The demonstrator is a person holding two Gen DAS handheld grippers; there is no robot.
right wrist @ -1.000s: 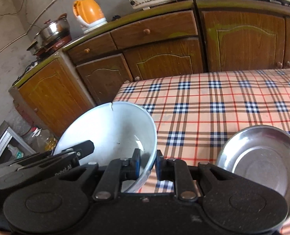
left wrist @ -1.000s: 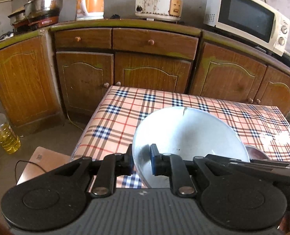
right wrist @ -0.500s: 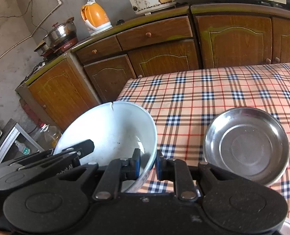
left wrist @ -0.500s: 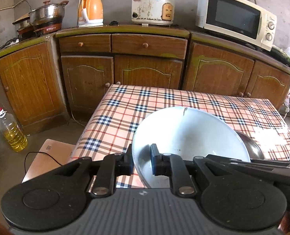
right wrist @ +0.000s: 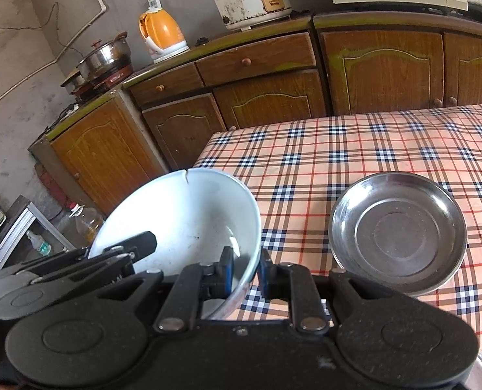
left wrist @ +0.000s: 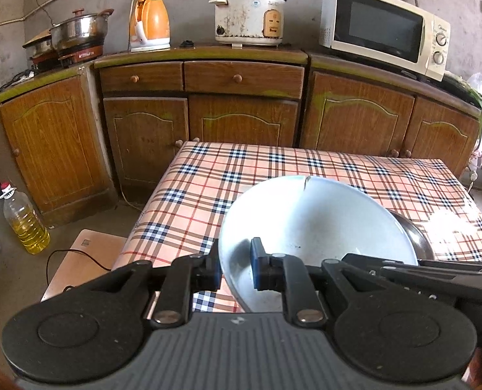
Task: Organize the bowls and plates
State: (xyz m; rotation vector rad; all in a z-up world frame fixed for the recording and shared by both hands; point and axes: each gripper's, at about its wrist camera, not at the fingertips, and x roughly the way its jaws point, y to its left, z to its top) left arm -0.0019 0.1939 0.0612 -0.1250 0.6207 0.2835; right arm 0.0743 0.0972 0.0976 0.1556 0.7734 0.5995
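Together two claws grip one white bowl (right wrist: pixel 188 214).

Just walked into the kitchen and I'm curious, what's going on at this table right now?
A person is holding a white bowl with two handheld grippers, the left gripper clamped on one side of the rim and the right gripper on the other. The bowl is tilted above the near edge of the checked table, and its far rim has a crack. A metal dish sits on the table beside it.
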